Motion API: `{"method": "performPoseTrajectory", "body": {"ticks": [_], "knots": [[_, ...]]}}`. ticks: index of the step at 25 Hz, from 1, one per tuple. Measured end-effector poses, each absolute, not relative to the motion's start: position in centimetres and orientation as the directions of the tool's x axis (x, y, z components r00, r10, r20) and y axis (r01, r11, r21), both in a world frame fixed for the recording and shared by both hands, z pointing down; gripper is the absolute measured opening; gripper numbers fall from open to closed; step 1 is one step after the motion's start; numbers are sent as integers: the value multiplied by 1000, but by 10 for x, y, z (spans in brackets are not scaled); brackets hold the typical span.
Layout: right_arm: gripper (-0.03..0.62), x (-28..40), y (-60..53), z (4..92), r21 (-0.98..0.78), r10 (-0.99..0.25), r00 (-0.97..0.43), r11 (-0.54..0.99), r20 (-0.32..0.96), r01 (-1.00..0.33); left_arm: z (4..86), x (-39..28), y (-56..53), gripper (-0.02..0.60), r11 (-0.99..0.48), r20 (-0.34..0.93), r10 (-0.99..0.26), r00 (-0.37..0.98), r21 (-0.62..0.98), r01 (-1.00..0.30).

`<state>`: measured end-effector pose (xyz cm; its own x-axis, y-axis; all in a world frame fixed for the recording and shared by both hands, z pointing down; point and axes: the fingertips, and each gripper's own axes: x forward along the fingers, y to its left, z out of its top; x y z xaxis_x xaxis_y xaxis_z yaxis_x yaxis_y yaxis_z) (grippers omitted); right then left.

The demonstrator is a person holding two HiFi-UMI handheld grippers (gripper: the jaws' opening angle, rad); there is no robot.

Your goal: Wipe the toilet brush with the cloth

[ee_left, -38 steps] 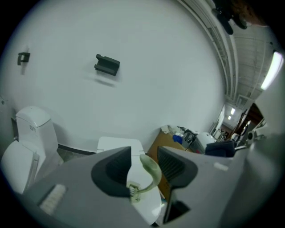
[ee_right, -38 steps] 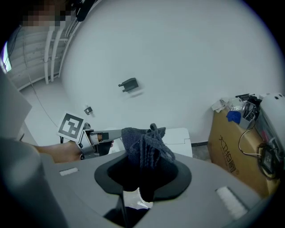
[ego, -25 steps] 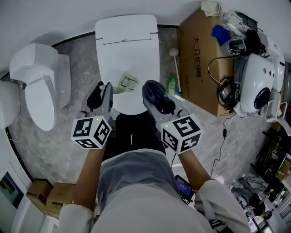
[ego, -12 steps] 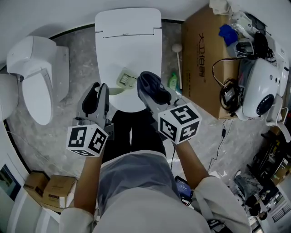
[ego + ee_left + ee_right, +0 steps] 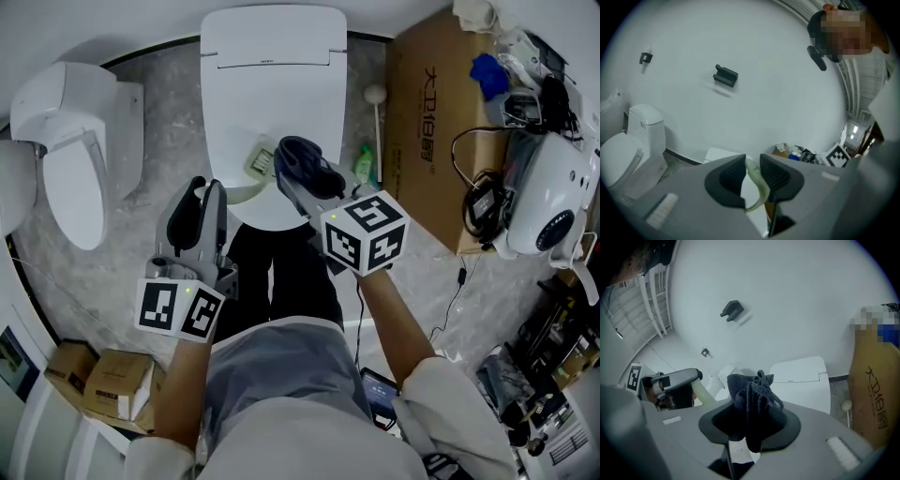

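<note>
Saw second toilet (image 5: 66, 159) far left, not involved. Noted left gripper (image 5: 199, 204) next, held low in front of the body, forearm straight out from the torso. Jaws pointed forward and pinched together on the pale-green handle of the toilet brush (image 5: 263, 161). Judged that grip as a steadying one: handle end pinned, brush head laid out rightward over the closed lid of the main toilet (image 5: 272, 84), so exposed for wiping. Confirmed in left gripper view: thin green handle squeezed between both pads (image 5: 776, 176), curving down out of the gap. Couldn't tell whether brush head touched the lid or hung just above it. Found right gripper (image 5: 302, 178) just right of the brush head, arm stretched further forward than the left and angled inward. Jaws clamped on a bunched dark cloth (image 5: 305, 161), wad sticking out past the tips. Judged cloth positioned near the head for the wipe, contact not certain. Logged green bottle (image 5: 364, 167), white ball-tipped stick (image 5: 377, 117) and cardboard box (image 5: 441, 112) at right, apart from both grippers.
</note>
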<state>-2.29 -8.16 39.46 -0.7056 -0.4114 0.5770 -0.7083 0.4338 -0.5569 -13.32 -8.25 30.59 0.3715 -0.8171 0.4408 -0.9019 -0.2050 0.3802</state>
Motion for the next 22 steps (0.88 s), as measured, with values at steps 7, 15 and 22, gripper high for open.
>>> {"method": "performPoseTrajectory", "body": {"ticks": [7, 15, 22], "knots": [[114, -34, -88, 426, -571, -353, -735, 468, 579, -675, 307, -135, -84, 0, -190, 430, -827, 363, 394, -899], [115, -44, -100, 460, -577, -296, -749, 493, 593, -651, 309, -136, -86, 0, -177, 424, -834, 354, 401, -899], [115, -61, -101, 486, -580, -225, -760, 527, 610, -621, 311, -138, -87, 0, -164, 417, -841, 345, 411, -897]]}}
